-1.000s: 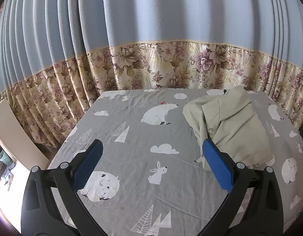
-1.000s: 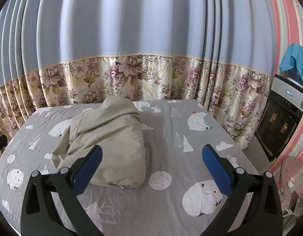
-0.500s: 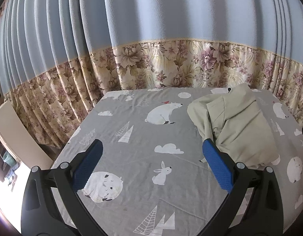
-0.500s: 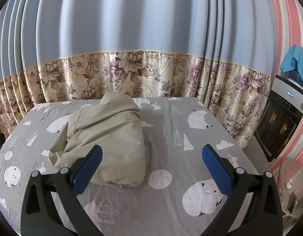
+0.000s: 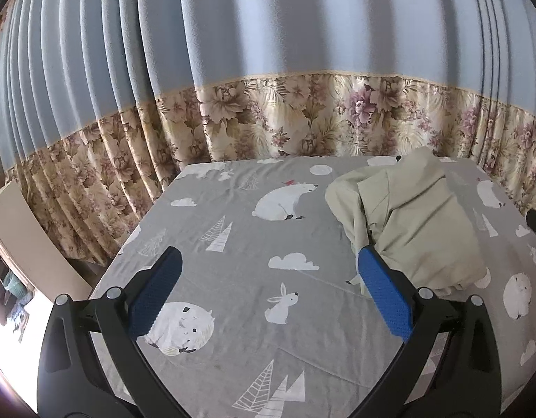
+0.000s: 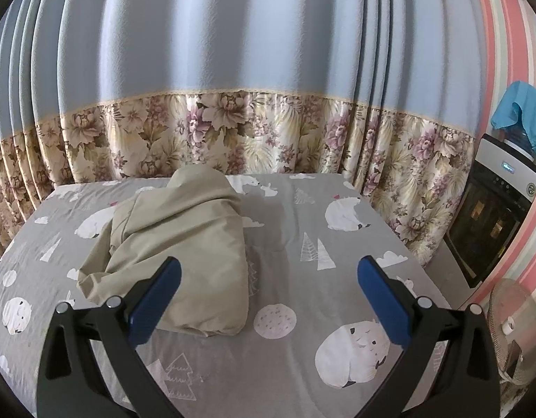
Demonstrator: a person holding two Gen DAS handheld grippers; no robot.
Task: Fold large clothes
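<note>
Left wrist view: one beige garment [image 5: 417,223], soft woven cloth, loosely bunched with rumpled folds, lies on the right half of the bed, far end near the curtain. Right wrist view has the same garment [image 6: 184,244] left of centre, its near edge a rounded fold. No readable writing on it.

Left gripper [image 5: 268,271] is spread wide, nothing between its jaws, held above the bed; its right blue pad sits in front of the garment's near left edge, contact can't be judged. Right gripper [image 6: 268,275] is also spread wide and empty; its left pad overlaps the garment's near edge in view. Each has two black fingers with textured blue pads [image 6: 156,299].

Bedsheet [image 5: 233,230] is grey cotton-like fabric, lightly creased, printed with white polar bears, rabbits, clouds, triangular trees, dotted circles.

Curtain [image 6: 233,52] behind is pleated, plain pale blue on top, beige floral band at the bottom with a thin trim line between.

Right side: pink striped wall [image 6: 511,52], one black-and-white appliance [image 6: 494,209] with a small lit display and a round logo, both unreadable, a blue cloth [image 6: 522,111] draped on top, one floor fan [image 6: 511,331].
</note>
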